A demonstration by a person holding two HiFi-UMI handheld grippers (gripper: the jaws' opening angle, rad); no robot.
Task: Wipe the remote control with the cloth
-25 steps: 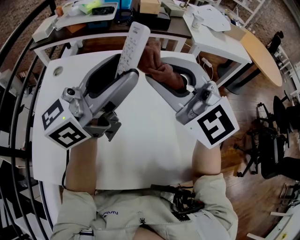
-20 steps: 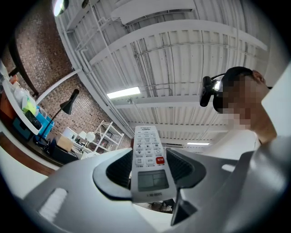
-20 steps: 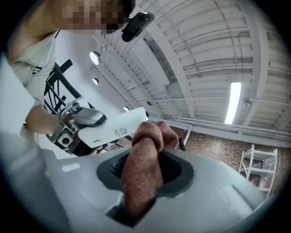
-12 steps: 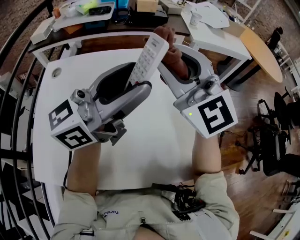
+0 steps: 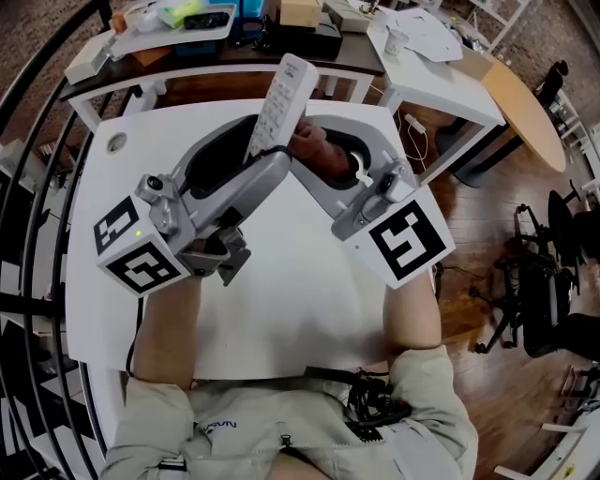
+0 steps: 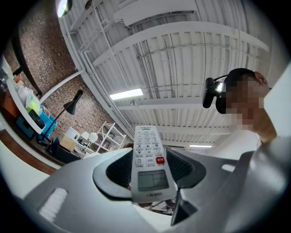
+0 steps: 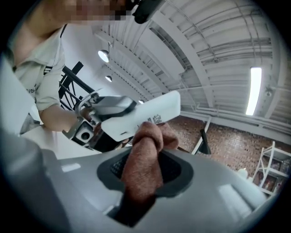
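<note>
My left gripper (image 5: pixel 251 157) is shut on the lower end of a white remote control (image 5: pixel 280 101), which sticks up and away over the white table (image 5: pixel 291 281). In the left gripper view the remote control (image 6: pixel 149 164) shows its buttons and small screen between the jaws. My right gripper (image 5: pixel 323 155) is shut on a bunched brown cloth (image 5: pixel 315 148). The cloth (image 7: pixel 144 159) presses against the back of the remote (image 7: pixel 145 113), near its lower half, as the right gripper view shows.
Beyond the table stands a dark desk with a white tray (image 5: pixel 169 26) of small items and a box (image 5: pixel 300 11). A white side table (image 5: pixel 441 66) with papers is at the back right. Black railings (image 5: pixel 37 112) run along the left.
The remote first tilted right with the cloth near its top end, then swung back left. The right gripper slid the cloth down along the remote toward the left gripper.
</note>
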